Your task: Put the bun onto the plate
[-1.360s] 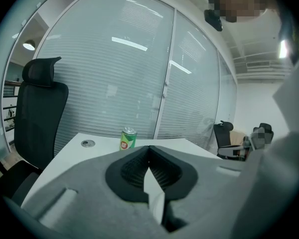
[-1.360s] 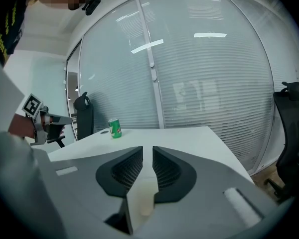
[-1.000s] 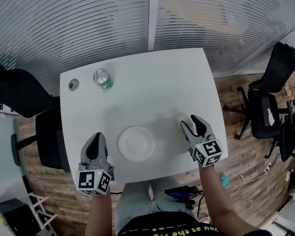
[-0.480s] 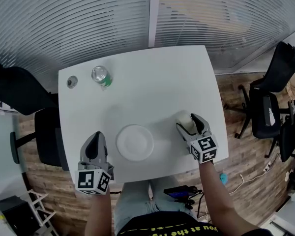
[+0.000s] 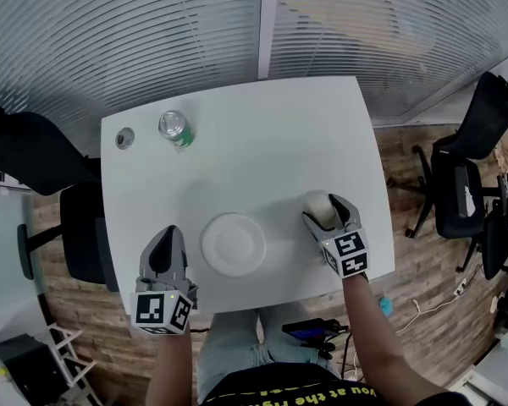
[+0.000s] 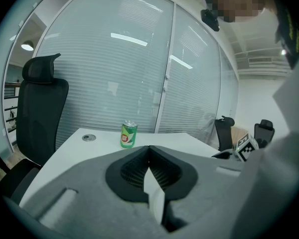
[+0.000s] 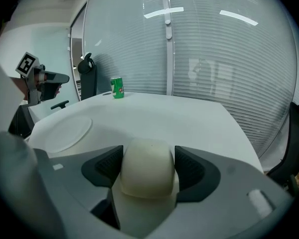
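The pale, rounded bun [image 5: 317, 202] [image 7: 145, 169] lies on the white table near its right edge. My right gripper [image 5: 323, 209] [image 7: 148, 164] is lowered around it with its jaws opening; the bun sits between the dark pads, which stand close at its sides without squeezing it. The white plate [image 5: 233, 244] [image 7: 65, 131] is bare and lies to the left of the bun, near the table's front edge. My left gripper [image 5: 168, 240] [image 6: 149, 149] hovers left of the plate at the table's front edge, shut with nothing in it.
A green drink can [image 5: 175, 131] [image 6: 128, 135] [image 7: 117, 87] stands at the back left of the table [image 5: 262, 142], with a round cable cap [image 5: 124, 139] beside it. Black office chairs stand at the left [image 5: 34, 163] and at the right [image 5: 474, 167]. Glass walls with blinds lie beyond.
My right gripper has come down toward the table and its jaws have spread; the bun now shows between them. The left gripper has kept still.
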`<action>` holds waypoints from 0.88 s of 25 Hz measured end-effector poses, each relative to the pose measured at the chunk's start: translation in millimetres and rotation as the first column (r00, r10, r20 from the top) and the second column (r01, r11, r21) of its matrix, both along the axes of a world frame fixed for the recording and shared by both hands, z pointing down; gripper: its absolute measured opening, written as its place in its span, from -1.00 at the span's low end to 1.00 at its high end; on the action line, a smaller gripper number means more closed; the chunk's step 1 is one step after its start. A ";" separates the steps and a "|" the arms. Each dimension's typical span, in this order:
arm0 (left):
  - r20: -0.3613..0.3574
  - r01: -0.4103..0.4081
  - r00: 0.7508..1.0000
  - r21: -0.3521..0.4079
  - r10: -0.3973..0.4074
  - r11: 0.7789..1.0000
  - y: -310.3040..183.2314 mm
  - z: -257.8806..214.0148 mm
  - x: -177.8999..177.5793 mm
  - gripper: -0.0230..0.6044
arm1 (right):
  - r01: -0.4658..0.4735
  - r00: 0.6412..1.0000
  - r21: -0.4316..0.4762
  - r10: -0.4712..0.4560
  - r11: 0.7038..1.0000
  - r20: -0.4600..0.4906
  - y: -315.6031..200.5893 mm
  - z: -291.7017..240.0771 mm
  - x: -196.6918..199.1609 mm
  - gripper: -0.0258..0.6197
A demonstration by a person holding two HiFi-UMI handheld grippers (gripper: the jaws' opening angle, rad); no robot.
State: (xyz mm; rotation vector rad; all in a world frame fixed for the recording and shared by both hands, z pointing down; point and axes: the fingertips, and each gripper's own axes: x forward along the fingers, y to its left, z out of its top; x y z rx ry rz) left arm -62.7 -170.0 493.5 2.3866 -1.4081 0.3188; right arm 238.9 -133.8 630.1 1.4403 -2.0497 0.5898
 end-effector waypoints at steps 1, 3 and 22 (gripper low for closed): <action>0.002 -0.002 1.000 -0.001 0.002 1.000 0.4 0.6 -0.5 -0.93 | 0.006 1.000 -0.011 -0.006 1.000 -0.013 0.2 2.0 -1.0 0.08; 0.001 0.002 1.000 -0.001 -0.002 1.000 1.7 0.8 -1.2 -0.93 | 0.012 0.999 -0.023 -0.013 1.000 -0.031 1.0 3.8 -1.5 0.09; -0.014 0.021 1.000 0.004 -0.021 1.000 2.5 -1.4 -9.9 -0.93 | 0.007 0.999 -0.012 -0.008 1.000 -0.054 -0.8 -9.4 -0.9 0.10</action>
